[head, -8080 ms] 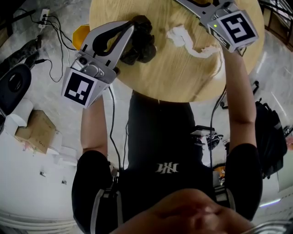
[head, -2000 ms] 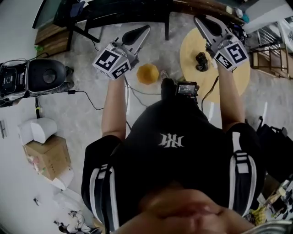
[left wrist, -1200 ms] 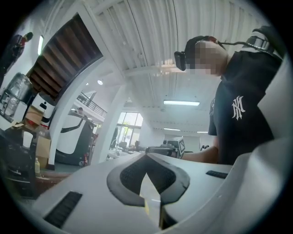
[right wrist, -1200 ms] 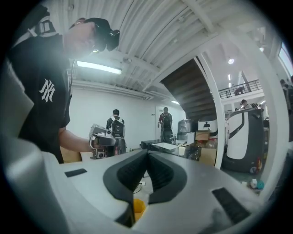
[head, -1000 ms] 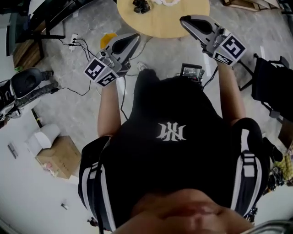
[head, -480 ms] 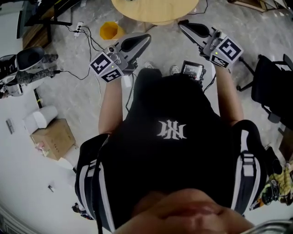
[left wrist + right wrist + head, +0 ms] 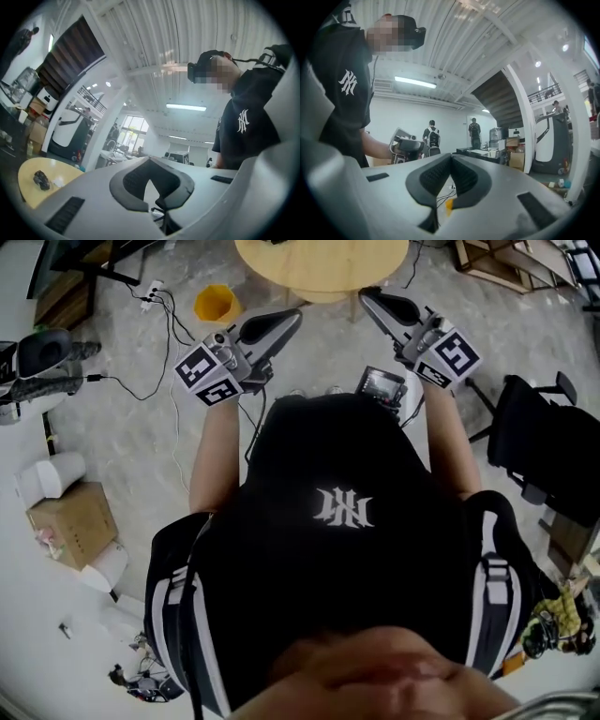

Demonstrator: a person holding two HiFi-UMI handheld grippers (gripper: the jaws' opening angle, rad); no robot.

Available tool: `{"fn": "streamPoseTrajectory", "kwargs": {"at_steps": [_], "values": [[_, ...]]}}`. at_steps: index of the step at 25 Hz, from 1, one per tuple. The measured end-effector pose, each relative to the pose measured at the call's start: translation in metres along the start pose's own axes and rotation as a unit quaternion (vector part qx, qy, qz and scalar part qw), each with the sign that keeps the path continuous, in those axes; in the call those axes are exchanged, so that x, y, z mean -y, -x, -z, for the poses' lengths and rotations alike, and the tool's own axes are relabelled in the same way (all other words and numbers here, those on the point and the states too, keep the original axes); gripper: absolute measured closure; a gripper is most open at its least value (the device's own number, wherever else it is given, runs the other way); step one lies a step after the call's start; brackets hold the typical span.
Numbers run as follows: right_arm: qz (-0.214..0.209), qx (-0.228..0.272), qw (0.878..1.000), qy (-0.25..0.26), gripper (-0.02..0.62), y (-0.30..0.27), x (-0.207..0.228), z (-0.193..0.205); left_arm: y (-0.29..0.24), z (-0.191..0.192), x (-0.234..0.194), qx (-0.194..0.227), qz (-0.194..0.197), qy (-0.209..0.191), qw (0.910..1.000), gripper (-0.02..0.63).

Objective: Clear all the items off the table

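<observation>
The round wooden table (image 7: 323, 263) lies at the top of the head view, beyond both grippers. In the left gripper view it shows at far left (image 7: 28, 185) with a dark lumpy object (image 7: 41, 179) and a small white item (image 7: 58, 182) on it. My left gripper (image 7: 295, 315) is held in front of the chest, short of the table, shut with nothing in it (image 7: 150, 160). My right gripper (image 7: 364, 294) is held level beside it, also shut and empty (image 7: 451, 157). The right gripper view catches the left gripper (image 7: 408, 146) held in a hand.
A yellow bin (image 7: 214, 303) stands on the floor left of the table, beside cables (image 7: 169, 324). A cardboard box (image 7: 67, 521) and a white cylinder (image 7: 47, 474) sit at left. At right stands a black chair (image 7: 548, 456). Two people (image 7: 431, 136) stand far off.
The person has stepped back from the table, which now sits small at the top of the head view. Both grippers have left the tabletop and stay shut before the chest.
</observation>
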State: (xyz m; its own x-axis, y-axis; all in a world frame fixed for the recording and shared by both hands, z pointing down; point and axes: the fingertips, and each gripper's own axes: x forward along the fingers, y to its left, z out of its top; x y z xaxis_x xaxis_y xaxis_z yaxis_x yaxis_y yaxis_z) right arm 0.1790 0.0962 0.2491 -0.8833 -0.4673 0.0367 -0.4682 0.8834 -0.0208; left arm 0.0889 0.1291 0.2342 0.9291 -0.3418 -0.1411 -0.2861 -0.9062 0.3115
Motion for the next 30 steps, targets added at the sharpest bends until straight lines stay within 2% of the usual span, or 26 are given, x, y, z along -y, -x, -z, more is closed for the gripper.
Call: {"fn": "streamPoseTrajectory", "kwargs": {"at_steps": [3,6,9,14,21,24,28,30], "values": [[0.032,0.018,0.999,0.005,0.595,0.000,0.005,-0.007,0.018,0.013,-0.009,-0.017,-0.032,-0.010,0.9993,0.595],[0.040,0.015,0.999,0.008,0.594,-0.004,0.003,-0.007,0.025,0.026,-0.012,-0.026,-0.049,-0.009,0.9984,0.595],[0.044,0.009,0.999,0.002,0.595,-0.004,0.000,0.000,0.024,0.027,-0.007,-0.020,-0.040,-0.026,0.9987,0.595],[0.050,-0.009,0.999,-0.011,0.594,-0.011,-0.006,0.017,0.034,0.026,-0.006,-0.021,-0.018,-0.031,0.9991,0.594],[0.082,-0.014,0.997,0.001,0.588,-0.024,0.014,0.010,0.071,0.016,-0.032,-0.003,-0.033,-0.012,0.9994,0.594],[0.083,-0.025,0.996,0.002,0.528,-0.043,0.018,0.011,0.087,0.018,-0.042,-0.018,-0.033,-0.012,0.9992,0.594],[0.092,-0.031,0.995,0.013,0.522,-0.068,0.022,0.010,0.108,0.020,-0.055,-0.031,-0.039,-0.019,0.9986,0.594],[0.093,-0.034,0.995,0.016,0.492,-0.081,0.023,0.012,0.119,0.022,-0.063,-0.032,-0.042,-0.019,0.9984,0.594]]}}
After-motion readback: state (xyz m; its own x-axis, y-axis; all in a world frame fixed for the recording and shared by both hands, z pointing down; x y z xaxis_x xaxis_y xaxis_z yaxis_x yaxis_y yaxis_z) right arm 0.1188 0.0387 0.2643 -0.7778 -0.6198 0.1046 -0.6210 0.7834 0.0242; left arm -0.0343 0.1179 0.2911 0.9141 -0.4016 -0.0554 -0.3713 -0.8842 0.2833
